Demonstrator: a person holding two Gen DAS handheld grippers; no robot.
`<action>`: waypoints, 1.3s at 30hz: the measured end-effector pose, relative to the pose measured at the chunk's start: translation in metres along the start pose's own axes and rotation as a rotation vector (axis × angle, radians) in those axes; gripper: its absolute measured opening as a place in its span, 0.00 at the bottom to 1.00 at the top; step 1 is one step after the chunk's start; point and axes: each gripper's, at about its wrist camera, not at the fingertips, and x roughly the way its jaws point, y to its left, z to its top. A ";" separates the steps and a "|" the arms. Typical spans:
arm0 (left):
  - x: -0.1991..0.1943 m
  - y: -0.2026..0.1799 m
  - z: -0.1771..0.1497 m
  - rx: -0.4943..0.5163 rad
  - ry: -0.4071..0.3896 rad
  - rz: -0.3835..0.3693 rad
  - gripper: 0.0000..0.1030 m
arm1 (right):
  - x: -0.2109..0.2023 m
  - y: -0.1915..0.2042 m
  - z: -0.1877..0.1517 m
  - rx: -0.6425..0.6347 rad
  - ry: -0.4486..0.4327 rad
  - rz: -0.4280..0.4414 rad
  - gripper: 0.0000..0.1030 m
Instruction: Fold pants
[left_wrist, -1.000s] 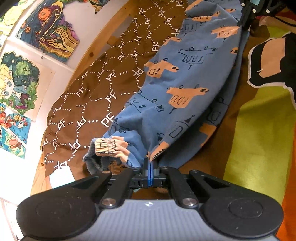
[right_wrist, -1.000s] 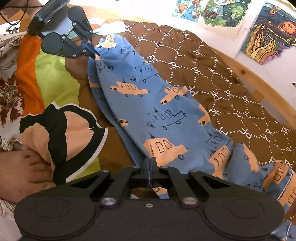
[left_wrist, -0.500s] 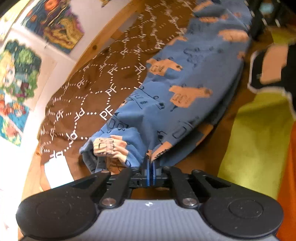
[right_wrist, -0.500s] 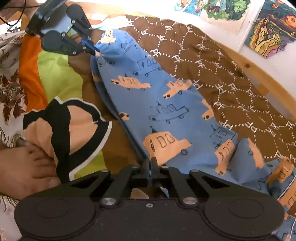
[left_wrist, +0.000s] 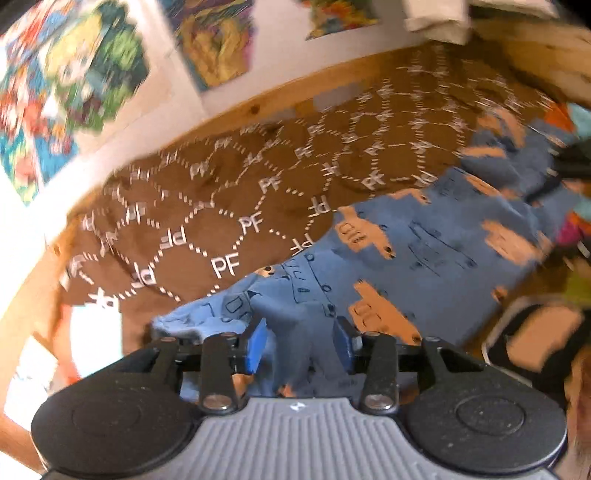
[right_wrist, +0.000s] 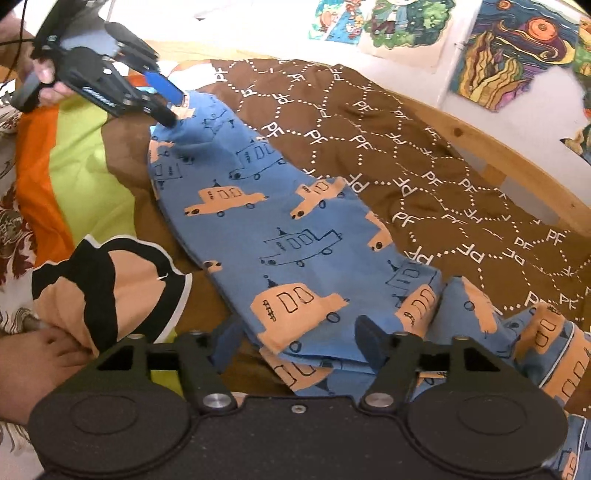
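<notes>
The blue pants (right_wrist: 288, 229) are laid on the brown blanket (right_wrist: 424, 147); both the left gripper (left_wrist: 297, 341) and right gripper (right_wrist: 295, 339) are spread, released

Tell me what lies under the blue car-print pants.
The blue car-print pants lie on a brown PF-print blanket; along their near edge plain brown bedding shows beneath. What is under their middle is covered.

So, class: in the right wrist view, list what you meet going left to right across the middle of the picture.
Orange stripe → lime green patch → blue car-print pants → brown PF blanket → wooden bed rail.
</notes>
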 end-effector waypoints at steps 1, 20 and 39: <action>0.008 0.004 0.002 -0.032 0.025 0.017 0.44 | -0.001 0.000 -0.001 0.003 -0.002 0.000 0.79; 0.003 -0.045 0.018 -0.028 -0.005 -0.016 0.99 | -0.043 -0.045 -0.014 0.334 0.000 -0.194 0.99; 0.027 -0.218 0.067 0.459 -0.252 -0.456 0.78 | -0.057 -0.142 -0.061 0.701 -0.115 -0.313 0.82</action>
